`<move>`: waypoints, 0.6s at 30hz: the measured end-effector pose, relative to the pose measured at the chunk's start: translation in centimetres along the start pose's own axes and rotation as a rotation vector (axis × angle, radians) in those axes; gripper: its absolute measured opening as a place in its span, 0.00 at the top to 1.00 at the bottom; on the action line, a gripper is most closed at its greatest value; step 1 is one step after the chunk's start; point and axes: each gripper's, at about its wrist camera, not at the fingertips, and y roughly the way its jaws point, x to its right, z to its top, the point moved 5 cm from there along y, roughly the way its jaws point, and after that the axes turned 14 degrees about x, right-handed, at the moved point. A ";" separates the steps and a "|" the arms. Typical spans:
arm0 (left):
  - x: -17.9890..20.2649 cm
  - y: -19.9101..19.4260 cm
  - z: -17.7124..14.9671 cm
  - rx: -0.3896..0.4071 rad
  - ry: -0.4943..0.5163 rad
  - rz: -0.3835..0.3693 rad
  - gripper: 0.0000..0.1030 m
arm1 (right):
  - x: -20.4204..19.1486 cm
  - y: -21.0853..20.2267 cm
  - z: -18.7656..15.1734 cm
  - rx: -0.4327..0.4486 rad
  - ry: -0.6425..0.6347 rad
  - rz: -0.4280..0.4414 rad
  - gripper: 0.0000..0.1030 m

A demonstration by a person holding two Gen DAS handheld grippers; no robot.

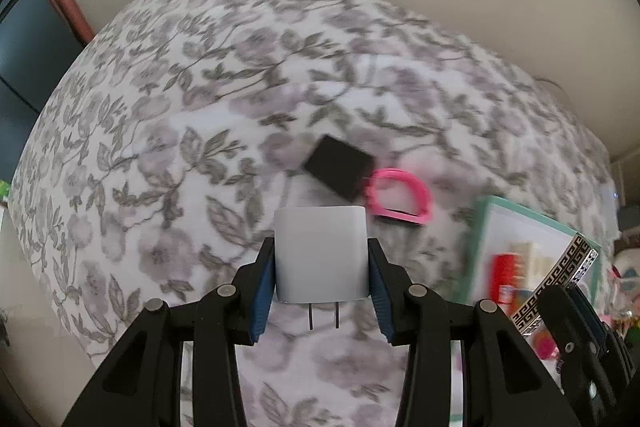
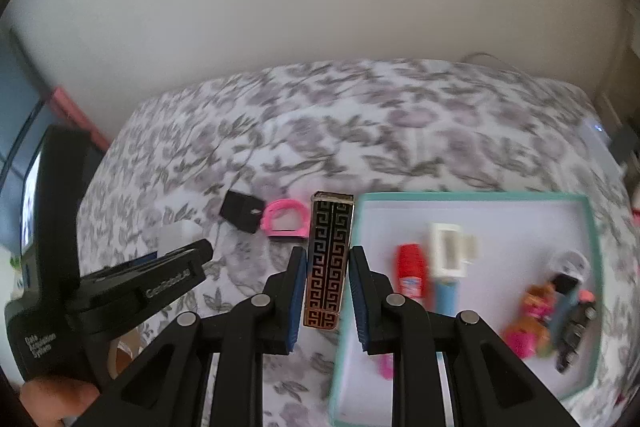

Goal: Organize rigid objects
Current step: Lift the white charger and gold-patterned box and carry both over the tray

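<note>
Now I have both tools loaded above the bedspread: my left gripper point(image 1: 322, 281) clamps the white charger point(image 1: 321, 253), my right gripper point(image 2: 325, 293) pinches the patterned case point(image 2: 329, 259), both lifted clear, presumably bound for the teal box point(image 2: 592, 267).

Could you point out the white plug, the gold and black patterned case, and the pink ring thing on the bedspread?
white plug point(image 1: 320, 253): left wrist view, its flat front face.
gold and black patterned case point(image 2: 326, 259): right wrist view, middle of its patterned side.
pink ring point(image 2: 298, 215): right wrist view, its curved band.
</note>
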 end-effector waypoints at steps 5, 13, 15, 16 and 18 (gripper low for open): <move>4.0 -2.2 -0.5 0.026 0.040 -0.049 0.57 | 4.0 -2.5 0.4 0.015 0.089 -0.037 0.78; 10.0 -3.1 -3.4 0.004 0.099 -0.110 0.57 | 10.3 -4.4 0.0 0.010 0.167 -0.148 0.78; 11.3 -2.9 -4.4 -0.006 0.117 -0.114 0.57 | 11.7 -4.5 -0.1 0.008 0.176 -0.171 0.78; 11.9 -2.8 -4.8 -0.015 0.125 -0.119 0.57 | 12.3 -4.6 -0.1 0.006 0.180 -0.184 0.78; 12.8 -2.4 -5.8 -0.034 0.133 -0.125 0.57 | 13.6 -4.6 -0.4 -0.006 0.188 -0.214 0.78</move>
